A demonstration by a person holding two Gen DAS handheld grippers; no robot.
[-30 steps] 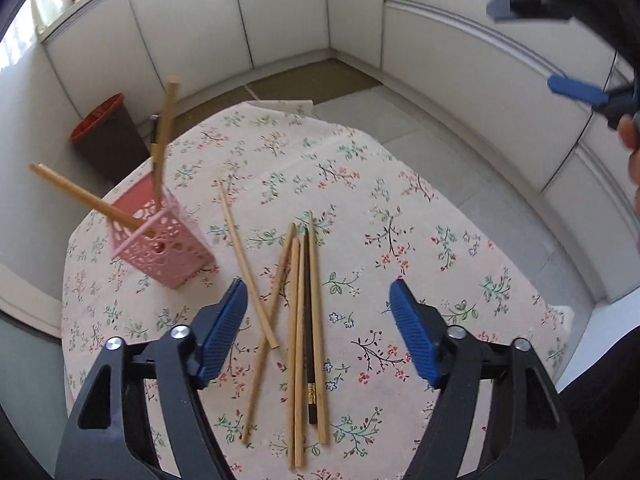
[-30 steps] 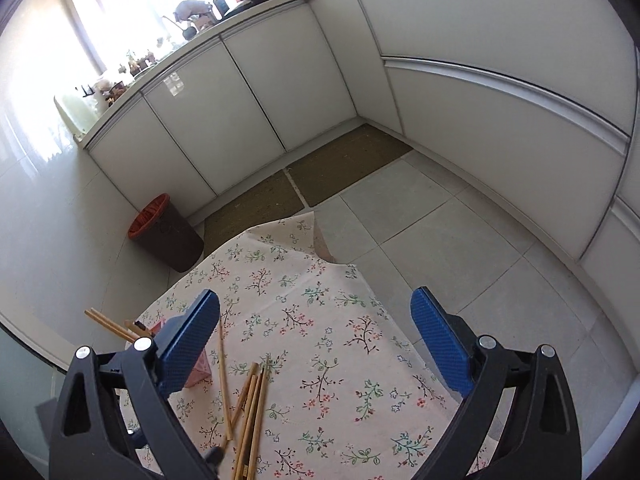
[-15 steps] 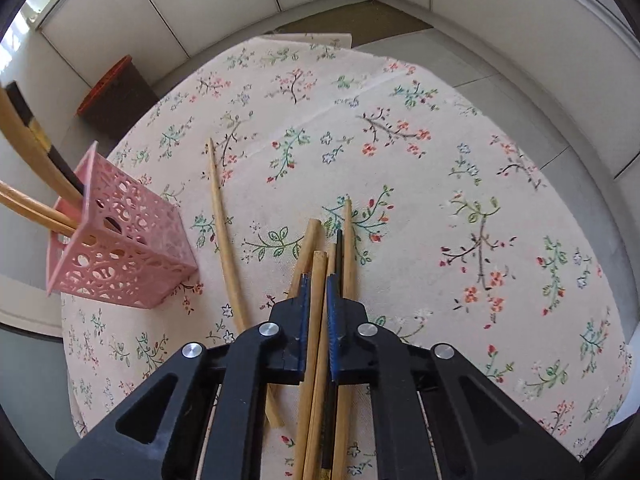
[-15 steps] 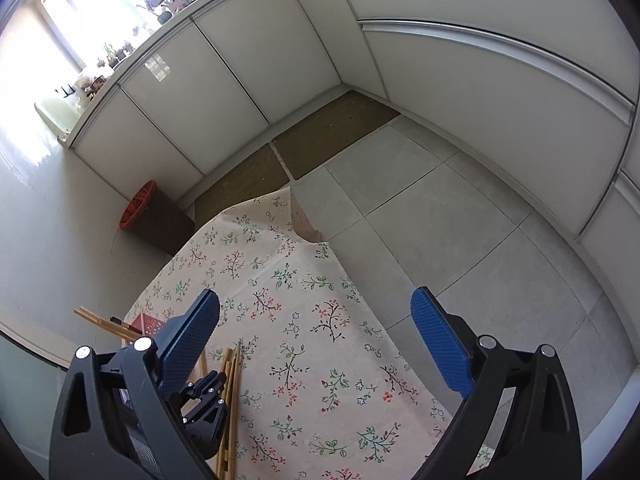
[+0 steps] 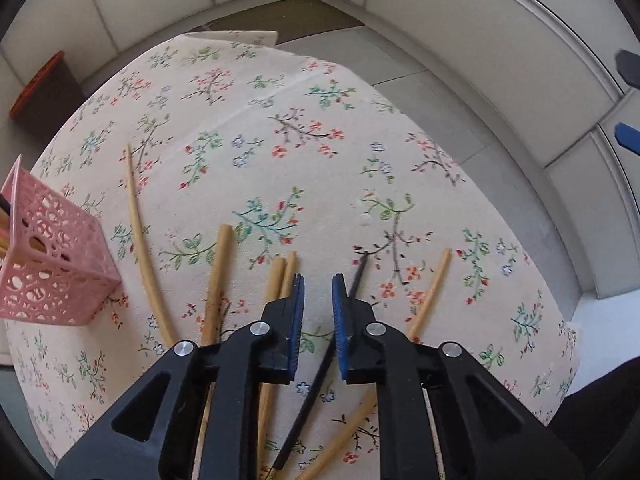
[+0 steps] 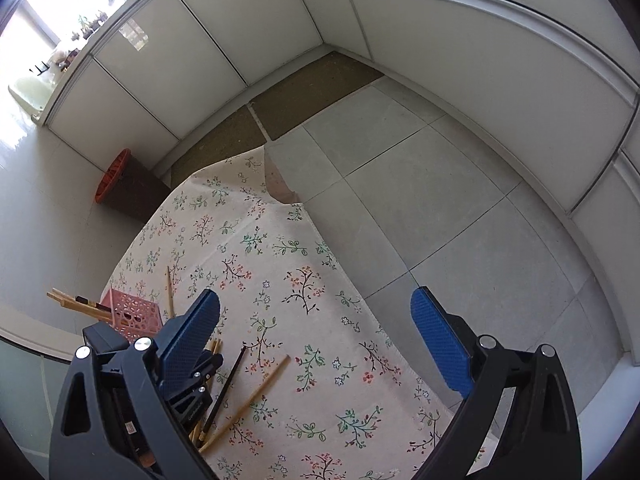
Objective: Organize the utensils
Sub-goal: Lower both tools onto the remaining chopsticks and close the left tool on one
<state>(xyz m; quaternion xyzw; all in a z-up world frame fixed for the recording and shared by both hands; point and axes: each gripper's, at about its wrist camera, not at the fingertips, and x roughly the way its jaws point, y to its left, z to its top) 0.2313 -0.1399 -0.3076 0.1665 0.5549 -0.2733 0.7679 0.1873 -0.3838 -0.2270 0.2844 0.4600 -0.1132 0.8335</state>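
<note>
Several wooden chopsticks (image 5: 276, 280) and one black chopstick (image 5: 356, 276) lie scattered on the floral tablecloth (image 5: 280, 152). My left gripper (image 5: 318, 300) hovers low over them with its jaws a narrow gap apart and nothing between them; the black chopstick passes under its right finger. A pink lattice holder (image 5: 48, 264) with chopsticks in it stands at the left; it also shows in the right wrist view (image 6: 134, 314). My right gripper (image 6: 320, 344) is wide open and empty, high above the table's right side.
A dark bin with an orange rim (image 6: 120, 184) stands on the floor beyond the table. White cabinets (image 6: 200, 52) line the walls. Grey floor tiles (image 6: 420, 200) lie past the table's right edge.
My left gripper dropped onto the chopstick bundle and shut, then opened slightly. The bundle has spread apart: the black chopstick and one wooden one now lie fanned out to the right.
</note>
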